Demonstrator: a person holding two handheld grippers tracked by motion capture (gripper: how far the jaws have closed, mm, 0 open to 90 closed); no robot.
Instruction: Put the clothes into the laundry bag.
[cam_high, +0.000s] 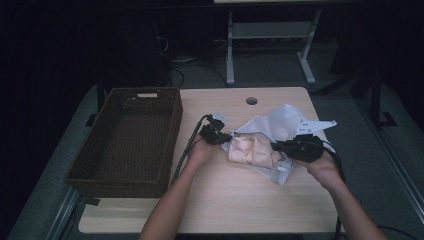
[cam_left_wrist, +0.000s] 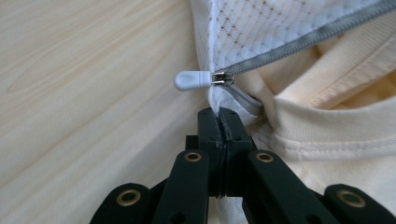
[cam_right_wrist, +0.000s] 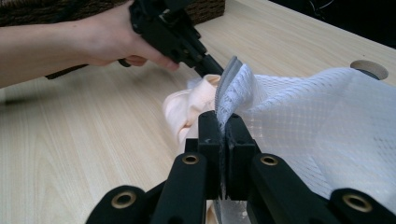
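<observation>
White mesh laundry bag (cam_high: 280, 127), zip-closure type, lying on the tabletop (cam_high: 235, 200) to the right of the wicker basket (cam_high: 131, 140); peach-coloured garment (cam_high: 251, 149) partly inside it, bulging from the open mouth.

High view: left gripper (cam_high: 223, 136) at the bag's left corner, right gripper (cam_high: 280, 146) at the bag's near edge, garment between the two. Basket holds nothing that can be made out. Judged progress: garment is in the bag, mouth held at both ends, zip not yet drawn; closing it, and perhaps moving the bag to the basket, appear to be left.

Left gripper view: left gripper (cam_left_wrist: 219, 122) pinched tight on the mesh corner just below the zip's end; its jaws meet with only fabric between. Zip slider with white pull tab (cam_left_wrist: 190, 80) sits at the very end of the grey zipper tape (cam_left_wrist: 299, 44), track parted, garment (cam_left_wrist: 355, 135) showing in the gap.

Right gripper view: right gripper (cam_right_wrist: 219, 126) clamped flat on the bag's mesh edge (cam_right_wrist: 233, 88), lifting it into a ridge; garment (cam_right_wrist: 187, 109) beside the bag; left gripper (cam_right_wrist: 212, 67) beyond.

Surface: pale wood-grain tabletop with a round cable hole (cam_high: 252, 100) beyond the bag. Room: dim, grey floor, white desk frame (cam_high: 270, 45) and cables behind.
</observation>
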